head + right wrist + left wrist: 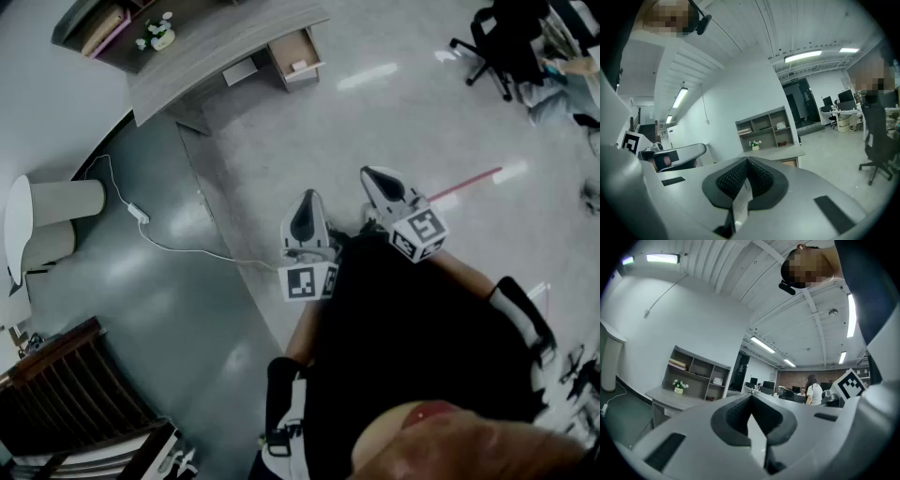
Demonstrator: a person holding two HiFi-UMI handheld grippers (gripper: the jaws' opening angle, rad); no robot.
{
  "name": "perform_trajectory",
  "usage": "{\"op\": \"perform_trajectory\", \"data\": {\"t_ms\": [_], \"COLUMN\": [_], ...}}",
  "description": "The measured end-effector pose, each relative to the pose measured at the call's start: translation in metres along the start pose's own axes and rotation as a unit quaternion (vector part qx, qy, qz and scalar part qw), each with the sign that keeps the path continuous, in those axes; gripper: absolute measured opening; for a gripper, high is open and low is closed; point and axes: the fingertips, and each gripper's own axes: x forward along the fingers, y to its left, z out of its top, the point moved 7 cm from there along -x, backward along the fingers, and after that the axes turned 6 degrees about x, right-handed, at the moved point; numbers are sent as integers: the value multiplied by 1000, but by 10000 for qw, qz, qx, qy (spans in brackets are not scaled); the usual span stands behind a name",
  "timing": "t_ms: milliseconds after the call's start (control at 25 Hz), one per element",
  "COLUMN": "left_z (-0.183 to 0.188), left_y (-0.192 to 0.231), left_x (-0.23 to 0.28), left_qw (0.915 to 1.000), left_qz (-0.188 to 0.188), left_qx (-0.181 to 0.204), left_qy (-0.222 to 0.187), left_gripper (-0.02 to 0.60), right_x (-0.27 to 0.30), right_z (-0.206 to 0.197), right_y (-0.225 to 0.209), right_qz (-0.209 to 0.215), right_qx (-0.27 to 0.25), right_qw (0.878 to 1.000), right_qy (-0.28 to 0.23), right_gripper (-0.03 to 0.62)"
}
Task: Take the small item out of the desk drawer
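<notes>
left gripper [307, 199], right gripper [378, 178] — jaws together, empty

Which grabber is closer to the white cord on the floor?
Left. In the head view, the left gripper hangs just to the right of the cord, near its trailing end. The right gripper is beyond the left one, farther from the cord.

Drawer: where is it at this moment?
Head view, top centre: the drawer stands open at the picture-right end of the desk, with the flower pot towards the other end.
</notes>
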Motion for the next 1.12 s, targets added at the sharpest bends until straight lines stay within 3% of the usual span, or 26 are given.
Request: {"op": "perform_trajectory", "data": {"t_ms": [120, 360, 520, 920, 1120], "left_z": [-4, 3, -1, 3, -3], "left_y": [7, 16, 29, 82, 98], "left_x": [-3, -3, -10, -27, -31], "left_qw": [9997, 10000, 9997, 9997, 9993], "left_qz": [-80, -33, -185, -213, -368], "left_qx": [213, -20, 124, -114, -21], "left_qy": [22, -1, 60, -41, 26], "left_gripper": [-3, -3, -3, -3, -3], "right_x": [5, 13, 20, 52, 65], "right_z": [2, 3, 0, -17, -25], "right_y": [4, 12, 22, 60, 68], "right_qz": [27, 26, -10, -302, -404], "right_qx": [-29, -50, 130, 1, -27], "right_qw": [10000, 10000, 9999, 9995, 9991], "right_qy": [-81, -66, -107, -119, -124], "right_gripper": [-2, -2, -2, -2, -2]}}
